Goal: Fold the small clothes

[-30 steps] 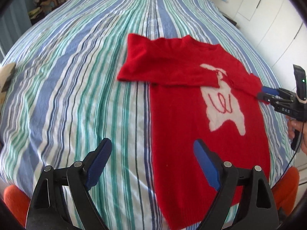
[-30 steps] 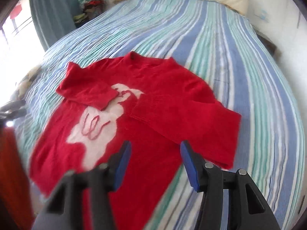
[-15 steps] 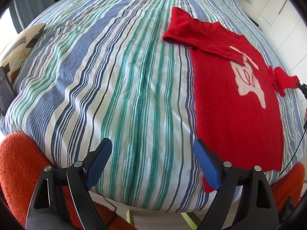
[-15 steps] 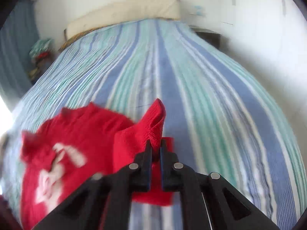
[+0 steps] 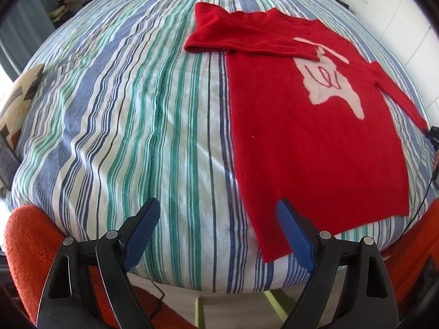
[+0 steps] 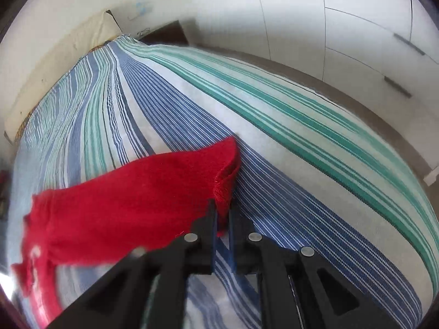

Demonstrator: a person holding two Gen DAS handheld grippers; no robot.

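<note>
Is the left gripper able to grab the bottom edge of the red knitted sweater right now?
Probably yes. The left gripper is open and empty, and the red knitted sweater's hem lies flat on the striped bedspread just beside its right finger, nothing between them.

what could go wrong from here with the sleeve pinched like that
The right tool grips only the cuff edge of the red knitted sweater, so the fabric could slip out mid-fold. Pulling the stretched sleeve might drag the whole sweater across the striped bedspread, undoing the other folded sleeve. The left tool is open and holds nothing, so nothing anchors the body.
</note>
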